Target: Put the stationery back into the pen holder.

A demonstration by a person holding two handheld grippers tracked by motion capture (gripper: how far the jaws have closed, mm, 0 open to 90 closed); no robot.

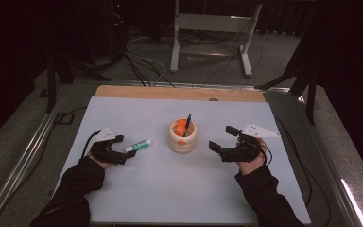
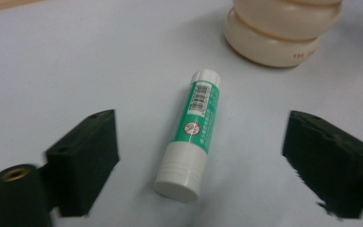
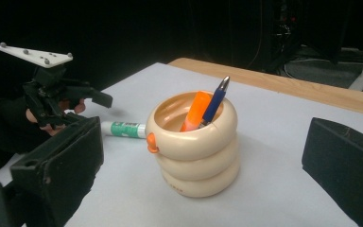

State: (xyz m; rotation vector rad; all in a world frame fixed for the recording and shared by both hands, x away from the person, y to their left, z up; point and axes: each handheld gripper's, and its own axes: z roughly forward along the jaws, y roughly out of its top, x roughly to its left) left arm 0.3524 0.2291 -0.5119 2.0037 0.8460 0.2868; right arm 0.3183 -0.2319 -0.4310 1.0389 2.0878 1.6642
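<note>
A green and white glue stick [image 1: 138, 145] [image 2: 191, 132] [image 3: 123, 129] lies flat on the white table sheet, left of a cream ringed pen holder [image 1: 182, 136] [image 3: 194, 146] [image 2: 279, 33]. An orange marker [image 3: 194, 111] and a blue pen [image 3: 216, 100] stand in the holder. My left gripper [image 1: 126, 146] [image 2: 201, 161] is open, its jaws on either side of the glue stick's capped end without touching it. My right gripper [image 1: 221, 137] [image 3: 203, 170] is open a little right of the holder, the jaws apart from it.
The white sheet [image 1: 170, 189] covers most of the wooden table [image 1: 179, 93]. Metal rails [image 1: 23, 156] run along both sides. Beyond the far edge stand a white frame's legs [image 1: 208, 42] and floor cables.
</note>
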